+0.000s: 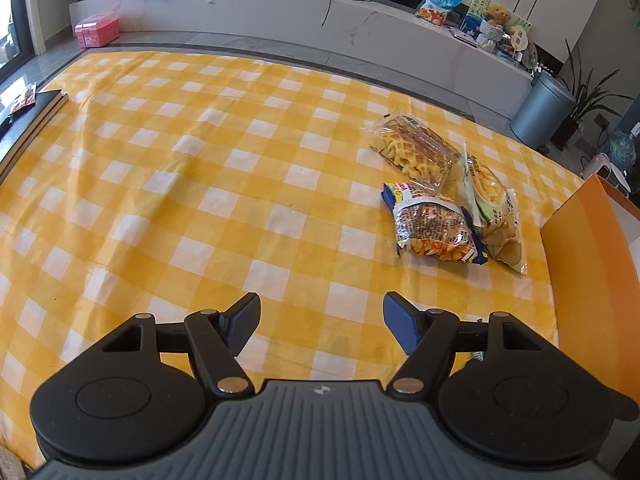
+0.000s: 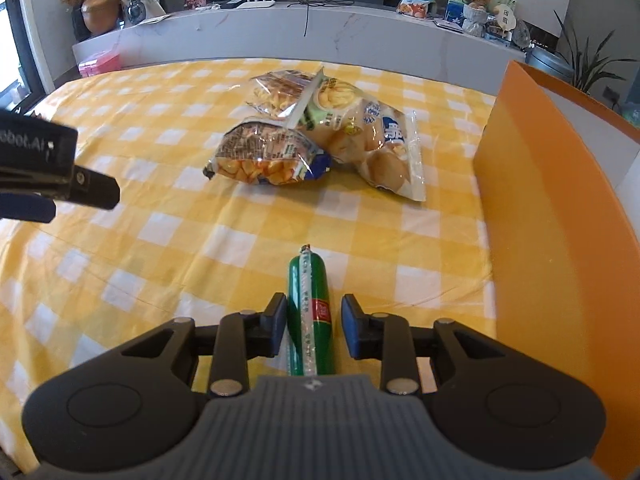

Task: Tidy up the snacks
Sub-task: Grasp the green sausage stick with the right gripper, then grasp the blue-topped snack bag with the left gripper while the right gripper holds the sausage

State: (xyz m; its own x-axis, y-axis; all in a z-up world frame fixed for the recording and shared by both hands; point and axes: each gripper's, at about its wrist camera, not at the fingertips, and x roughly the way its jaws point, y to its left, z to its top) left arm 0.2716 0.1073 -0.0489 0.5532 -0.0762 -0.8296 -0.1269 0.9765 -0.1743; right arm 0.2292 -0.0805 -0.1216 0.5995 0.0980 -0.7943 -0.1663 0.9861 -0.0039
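The right tongs (image 2: 314,330) stand narrowly apart around a green sausage (image 2: 310,312), pads not visibly pressing it. The left tongs (image 1: 320,326) gape wide, empty. Three snack bags (image 2: 320,136) lie heaped on the surface (image 2: 140,220), outside the orange box (image 2: 540,220); sorting looks barely begun.

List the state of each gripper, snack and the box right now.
Left gripper: open, empty, over the cloth.
Right gripper: jaws astride the sausage, right pad clear of it.
Green sausage: lying flat, sealed.
Three snack bags: sealed, piled together, overlapping.
Orange box: standing at the right, inside hidden.
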